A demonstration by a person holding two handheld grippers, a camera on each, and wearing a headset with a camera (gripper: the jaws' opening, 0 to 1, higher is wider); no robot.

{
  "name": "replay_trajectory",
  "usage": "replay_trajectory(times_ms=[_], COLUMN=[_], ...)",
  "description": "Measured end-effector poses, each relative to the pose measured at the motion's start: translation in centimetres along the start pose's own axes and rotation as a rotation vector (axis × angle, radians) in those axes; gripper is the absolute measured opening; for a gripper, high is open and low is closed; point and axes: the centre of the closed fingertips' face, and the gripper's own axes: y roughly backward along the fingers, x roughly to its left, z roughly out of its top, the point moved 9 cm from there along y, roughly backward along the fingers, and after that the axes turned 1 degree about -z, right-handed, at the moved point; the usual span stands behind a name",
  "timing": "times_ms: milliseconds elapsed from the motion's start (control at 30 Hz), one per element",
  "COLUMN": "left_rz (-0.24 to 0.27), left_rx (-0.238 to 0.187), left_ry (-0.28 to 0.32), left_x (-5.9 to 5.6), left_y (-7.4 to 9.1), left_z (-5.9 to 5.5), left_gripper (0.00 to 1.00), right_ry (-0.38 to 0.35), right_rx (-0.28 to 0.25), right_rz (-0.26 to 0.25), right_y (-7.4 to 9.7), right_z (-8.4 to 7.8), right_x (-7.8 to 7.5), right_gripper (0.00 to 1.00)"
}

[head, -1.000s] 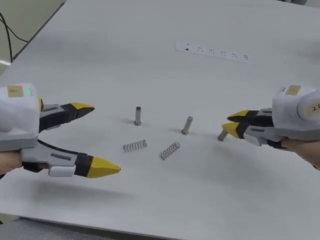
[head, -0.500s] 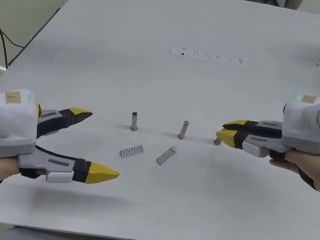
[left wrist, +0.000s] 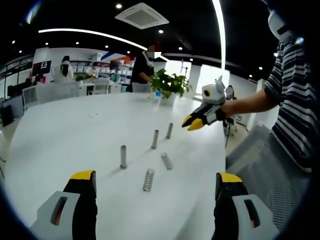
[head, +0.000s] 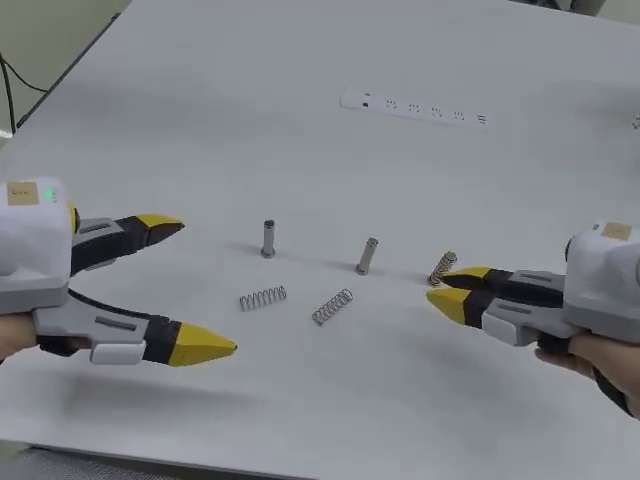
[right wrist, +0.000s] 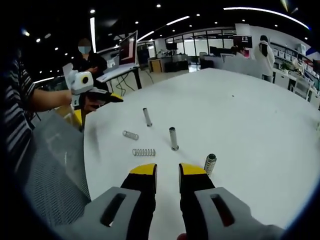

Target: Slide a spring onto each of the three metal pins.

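Two bare metal pins (head: 268,238) (head: 368,255) stand upright on the white table (head: 300,120). A third pin (head: 443,268), tilted, carries a spring. Two loose springs (head: 263,298) (head: 332,306) lie in front of the bare pins. My left gripper (head: 190,287) is wide open at the left, holding nothing, well short of the springs. My right gripper (head: 453,286) hovers just in front of the spring-covered pin, its jaws a narrow gap apart with nothing between them. The right gripper view has that pin (right wrist: 209,163) just right of my jaws. In the left gripper view the springs (left wrist: 148,179) (left wrist: 166,160) lie ahead.
A white power strip (head: 415,107) lies further back on the table. A black cable (head: 10,90) hangs off the left edge. People stand at other tables in the background (left wrist: 145,70). A striped sleeve (left wrist: 287,85) is behind the right gripper (left wrist: 200,117).
My right gripper has drawn back toward me, away from the spring-covered pin, which now stands free of its tips. The left gripper has stayed put.
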Motion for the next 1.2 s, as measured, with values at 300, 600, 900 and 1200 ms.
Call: replay_trajectory(times_ms=[300, 600, 900, 1200], left_rz=[-0.002, 0.003, 0.005, 0.004], left_rx=[0.006, -0.002, 0.004, 0.011], left_ry=[-0.001, 0.007, 0.009, 0.003], left_x=[-0.2, -0.3, -0.5, -0.5], left_y=[-0.1, 0.1, 0.3, 0.2], left_z=[-0.2, -0.3, -0.5, -0.6], left_gripper=[0.96, 0.95, 0.95, 0.95], right_ry=[0.024, 0.163, 0.38, 0.563], right_rx=[0.028, 0.104, 0.17, 0.226], right_rz=[0.011, 0.064, 0.133, 0.196], right_y=[-0.1, -1.5, -3.7, -6.3], right_z=[-0.5, -0.2, 1.6, 2.1], right_x=[0.5, 1.6, 2.5, 4.0], right_gripper=[0.15, 0.16, 0.17, 0.18])
